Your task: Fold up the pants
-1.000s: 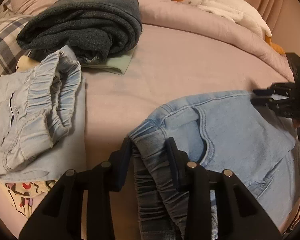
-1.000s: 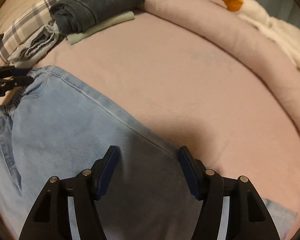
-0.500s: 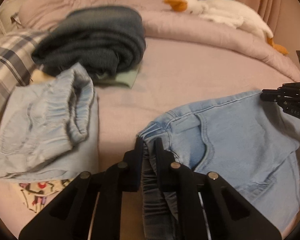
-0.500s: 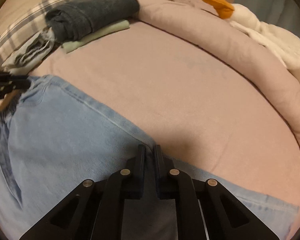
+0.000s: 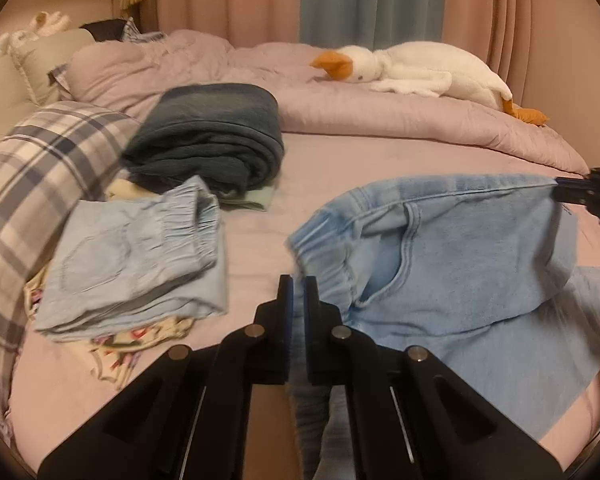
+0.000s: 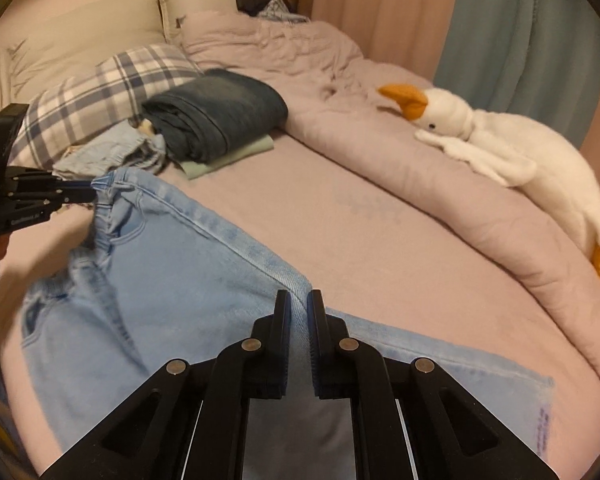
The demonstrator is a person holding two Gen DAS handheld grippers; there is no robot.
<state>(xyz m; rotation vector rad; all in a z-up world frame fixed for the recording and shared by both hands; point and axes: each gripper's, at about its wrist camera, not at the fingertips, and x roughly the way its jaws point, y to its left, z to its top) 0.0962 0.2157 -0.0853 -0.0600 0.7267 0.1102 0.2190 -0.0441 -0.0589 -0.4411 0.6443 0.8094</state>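
Note:
Light blue jeans (image 5: 452,256) hang lifted above the pink bed, stretched between both grippers. My left gripper (image 5: 299,285) is shut on the elastic waistband corner; it shows at the left of the right wrist view (image 6: 90,192). My right gripper (image 6: 299,300) is shut on the jeans' (image 6: 172,280) side seam farther down the leg; it shows at the right edge of the left wrist view (image 5: 560,189). The lower leg still lies on the bed.
A folded light denim garment (image 5: 136,260) lies at left on a patterned cloth. Folded dark jeans (image 5: 208,140) on a green cloth sit behind it, next to a plaid pillow (image 5: 32,176). A white goose plush (image 5: 416,70) lies on the rolled duvet (image 6: 420,184).
Both grippers closed on the jeans, then lifted them off the bed. The views rose and the cloth now hangs taut between the grippers.

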